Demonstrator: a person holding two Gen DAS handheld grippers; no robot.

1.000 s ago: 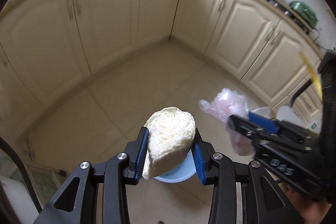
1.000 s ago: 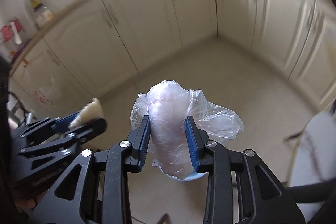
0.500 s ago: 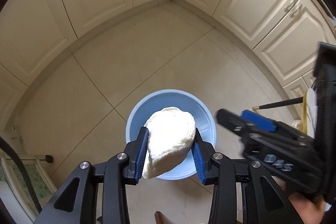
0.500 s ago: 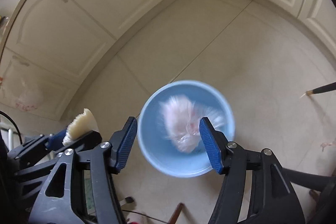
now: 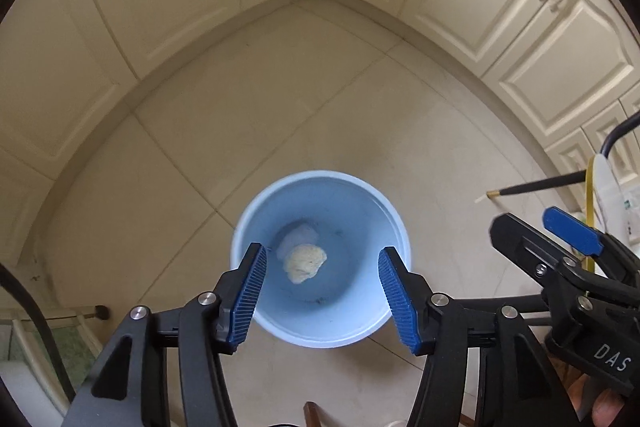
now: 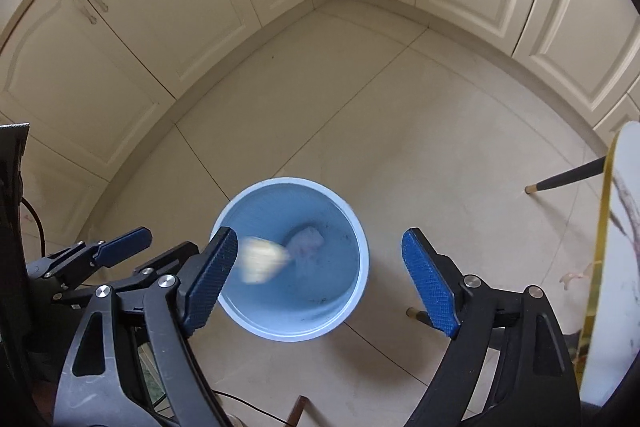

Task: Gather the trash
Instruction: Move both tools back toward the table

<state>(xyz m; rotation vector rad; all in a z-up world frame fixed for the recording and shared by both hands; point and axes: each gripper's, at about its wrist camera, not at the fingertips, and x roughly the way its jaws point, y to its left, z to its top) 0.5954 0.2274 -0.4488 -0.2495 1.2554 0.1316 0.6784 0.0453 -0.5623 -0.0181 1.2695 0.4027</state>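
At the left, the left claw (image 5: 322, 283) has let go of the pale bread lump (image 5: 305, 262) it was gripping a second ago; its jaws are opening with nothing between them, and the lump now lies in the blue bin (image 5: 320, 333) on the kitchen floor, blurred as if mid-fall in the right wrist view. Just beside it, on the far side, the crumpled plastic bag (image 5: 298, 235) rests at the bin's bottom. To the right, the right claw (image 6: 318, 281) is also released and empty, jaws opening wide above the bin, the bag it clenched a second ago gone from it. Both pieces of trash appear delivered, so this drop looks finished. Farther right a white desk edge (image 6: 618, 227) with a gold rim stands near, and a small scrap (image 6: 576, 277) lies on the floor beside it, possibly the next pickup
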